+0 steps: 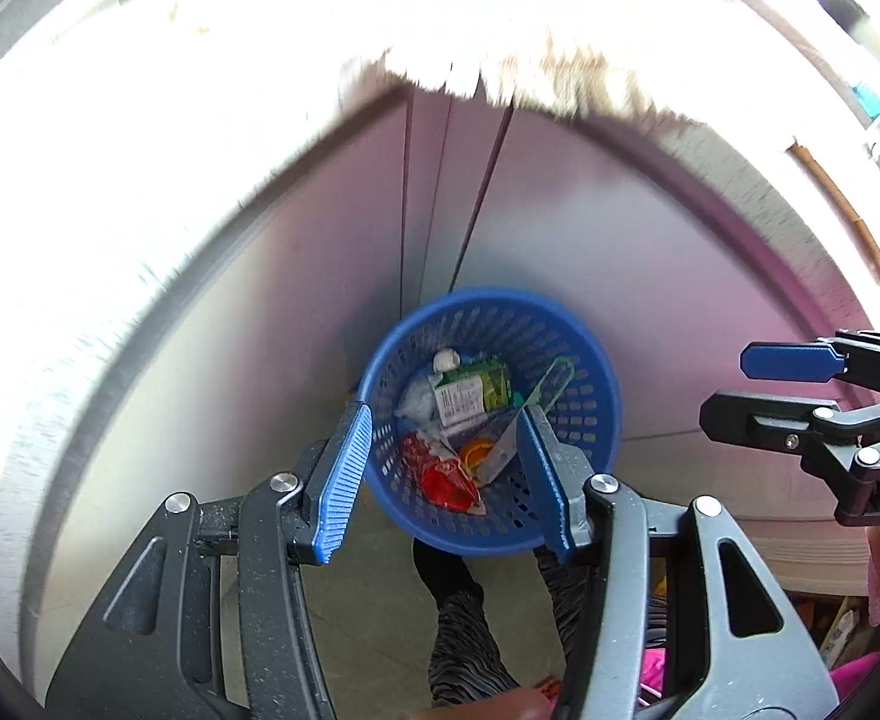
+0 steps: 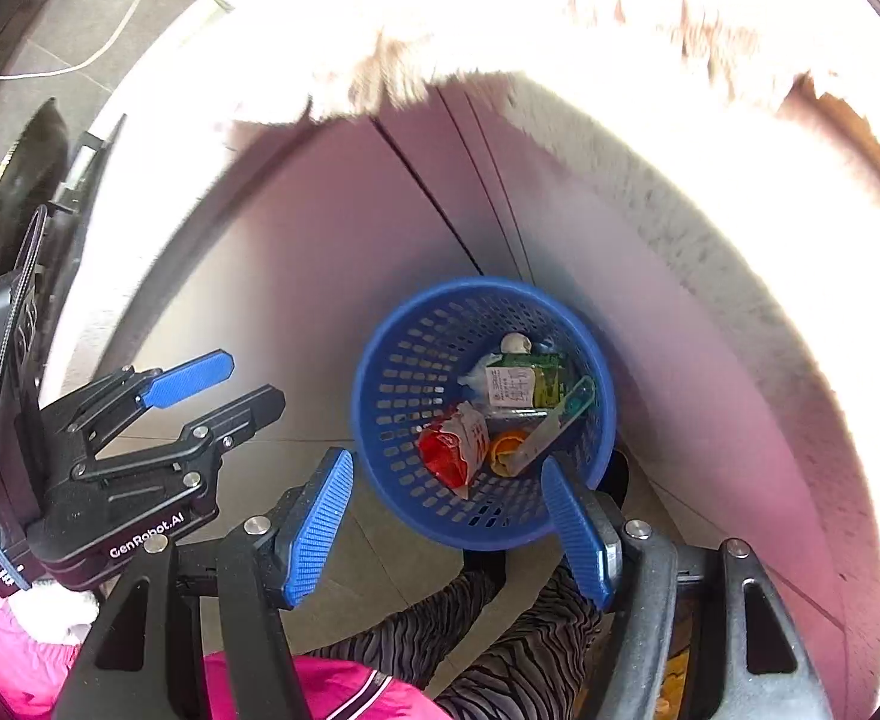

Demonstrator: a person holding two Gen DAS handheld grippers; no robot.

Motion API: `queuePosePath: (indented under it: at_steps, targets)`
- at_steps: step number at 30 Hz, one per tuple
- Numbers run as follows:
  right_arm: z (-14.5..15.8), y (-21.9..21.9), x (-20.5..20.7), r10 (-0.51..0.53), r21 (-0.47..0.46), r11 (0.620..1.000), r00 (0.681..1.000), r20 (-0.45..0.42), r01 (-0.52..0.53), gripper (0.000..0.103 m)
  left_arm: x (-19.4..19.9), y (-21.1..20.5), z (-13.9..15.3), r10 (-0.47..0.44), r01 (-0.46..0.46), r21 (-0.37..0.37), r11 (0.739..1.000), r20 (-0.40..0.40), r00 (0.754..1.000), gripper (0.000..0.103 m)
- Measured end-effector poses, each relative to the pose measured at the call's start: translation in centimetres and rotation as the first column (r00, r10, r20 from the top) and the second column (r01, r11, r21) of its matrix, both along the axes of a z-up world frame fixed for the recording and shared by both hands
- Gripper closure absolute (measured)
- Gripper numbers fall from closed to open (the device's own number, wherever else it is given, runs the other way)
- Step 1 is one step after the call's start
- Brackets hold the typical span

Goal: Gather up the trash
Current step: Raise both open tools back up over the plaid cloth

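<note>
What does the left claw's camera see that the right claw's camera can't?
Only the left wrist view shows the right claw from the side, open and holding nothing, and cluttered shelves at the far right edge.

Only the right wrist view shows the left claw from the side, also open and holding nothing, plus white cables on the floor.

Both show the blue basket holding a red wrapper, a green carton and something orange.

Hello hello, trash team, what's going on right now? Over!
Left gripper open, empty. Right gripper open, empty. Blue basket on the floor below both, holding a red wrapper and green carton. Nothing blocking it. Over.
</note>
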State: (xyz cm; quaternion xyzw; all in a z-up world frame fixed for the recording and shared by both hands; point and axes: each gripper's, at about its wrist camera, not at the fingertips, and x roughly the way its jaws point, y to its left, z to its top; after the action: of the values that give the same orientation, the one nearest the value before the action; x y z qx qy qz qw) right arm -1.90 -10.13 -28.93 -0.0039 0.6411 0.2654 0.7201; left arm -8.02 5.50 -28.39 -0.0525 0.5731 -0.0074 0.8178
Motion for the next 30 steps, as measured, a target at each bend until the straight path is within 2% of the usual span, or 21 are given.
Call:
queuePosePath:
  at_steps: [8, 16, 22, 30]
  targets:
    - [4.3, -1.7, 0.1, -0.013, 0.041, 0.999, 0.994, 0.108, 0.008, 0.032, 0.1, -0.6, 5.4, 0.012, -0.016, 0.03, 0.999, 0.12, 0.993, 0.051]
    - [9.8, -4.6, 1.7, -0.086, 0.095, 0.994, 0.955, 0.283, 0.062, 0.013, 2.1, -1.5, 10.2, 0.017, -0.024, 0.031, 0.999, 0.218, 0.976, 0.051]
    - [12.8, -6.7, 4.0, -0.108, 0.085, 0.993, 0.918, 0.381, 0.081, 0.012, 5.0, -2.3, 12.7, 0.031, -0.029, -0.011, 1.0, 0.262, 0.964, 0.051]
    - [14.7, -9.1, 8.2, -0.11, 0.085, 0.993, 0.897, 0.429, 0.081, 0.012, 9.2, -4.2, 14.0, 0.047, -0.024, -0.078, 0.997, 0.312, 0.949, 0.051]
